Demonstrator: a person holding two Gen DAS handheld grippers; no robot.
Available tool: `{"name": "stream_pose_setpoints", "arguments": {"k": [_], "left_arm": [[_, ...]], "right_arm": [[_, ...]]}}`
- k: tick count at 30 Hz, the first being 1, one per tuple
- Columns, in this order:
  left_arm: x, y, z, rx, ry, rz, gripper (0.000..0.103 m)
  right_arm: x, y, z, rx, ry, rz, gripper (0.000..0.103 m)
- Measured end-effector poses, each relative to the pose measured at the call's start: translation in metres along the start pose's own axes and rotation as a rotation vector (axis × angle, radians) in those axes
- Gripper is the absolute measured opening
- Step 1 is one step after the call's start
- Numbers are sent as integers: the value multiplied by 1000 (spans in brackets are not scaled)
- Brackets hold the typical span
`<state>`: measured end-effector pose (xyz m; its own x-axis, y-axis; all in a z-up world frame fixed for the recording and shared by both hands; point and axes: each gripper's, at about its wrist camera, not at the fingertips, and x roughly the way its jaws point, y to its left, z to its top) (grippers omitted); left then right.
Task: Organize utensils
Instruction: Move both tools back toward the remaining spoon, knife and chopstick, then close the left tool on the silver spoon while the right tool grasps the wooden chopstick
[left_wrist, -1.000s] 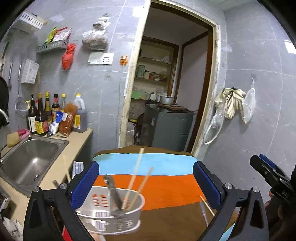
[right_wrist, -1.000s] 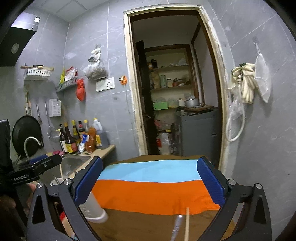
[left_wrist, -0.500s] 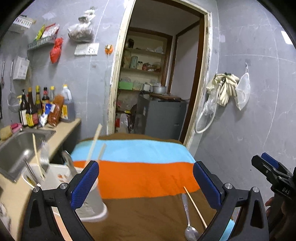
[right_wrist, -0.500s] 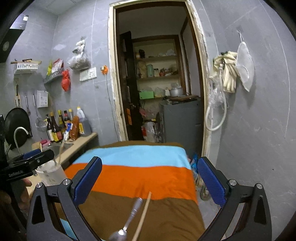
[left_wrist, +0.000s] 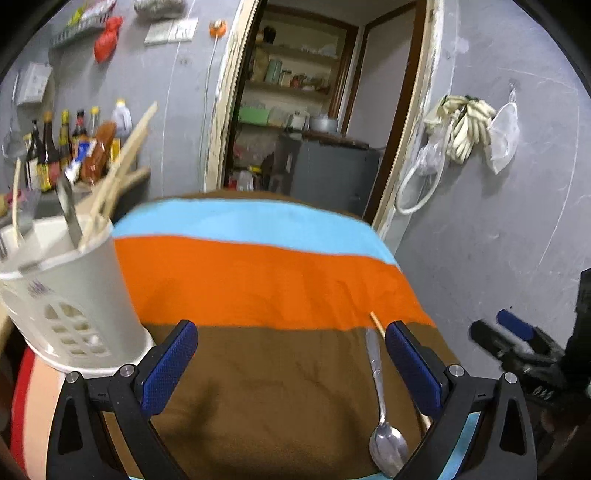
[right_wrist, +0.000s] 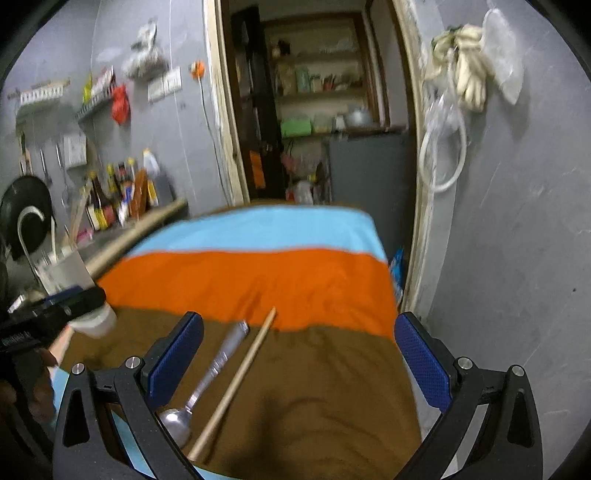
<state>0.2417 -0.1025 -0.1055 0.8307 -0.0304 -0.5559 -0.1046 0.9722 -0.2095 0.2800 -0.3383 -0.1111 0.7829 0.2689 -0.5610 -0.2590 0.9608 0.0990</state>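
Looking along the left gripper (left_wrist: 291, 363), its two blue-padded fingers (left_wrist: 170, 365) stand spread wide with nothing between them, hanging over the brown band of a striped cloth (left_wrist: 266, 280); ahead and to its left a white utensil holder (left_wrist: 70, 295) stands at the cloth's edge, with chopsticks (left_wrist: 122, 162) and a metal handle rising out of it, blurred; a spoon (left_wrist: 380, 406) lies on the brown band just inside the right-hand finger, bowl nearest the camera, handle pointing away; a single chopstick (left_wrist: 377, 321) lies just beside it, mostly hidden behind that finger; far to the right the right gripper (left_wrist: 517, 350) shows, blurred.

From the right wrist, the right gripper (right_wrist: 299, 354) is likewise spread and empty above the brown band; the spoon (right_wrist: 207, 380) lies close to its left-hand finger, bowl towards the camera; the chopstick (right_wrist: 236, 380) lies alongside it, nearer the middle of the gap, both angled up and to the right; off to the left the left gripper (right_wrist: 55, 310) reaches in, in front of the white holder (right_wrist: 66, 273), with a worktop (right_wrist: 147, 225) and its bottles (right_wrist: 118, 192) beyond.
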Motion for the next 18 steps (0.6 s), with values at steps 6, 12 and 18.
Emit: {"name": "stream_pose_setpoints", "arguments": {"k": [6, 12, 18], "left_arm": [[23, 7, -9, -33, 73, 13, 102], [35, 6, -13, -33, 116, -5, 102], [44, 2, -14, -27, 141, -22, 102]], "right_arm": [[35, 6, -14, -24, 120, -2, 101], [57, 20, -18, -82, 186, 4, 101], [74, 28, -21, -105, 271, -9, 101]]}}
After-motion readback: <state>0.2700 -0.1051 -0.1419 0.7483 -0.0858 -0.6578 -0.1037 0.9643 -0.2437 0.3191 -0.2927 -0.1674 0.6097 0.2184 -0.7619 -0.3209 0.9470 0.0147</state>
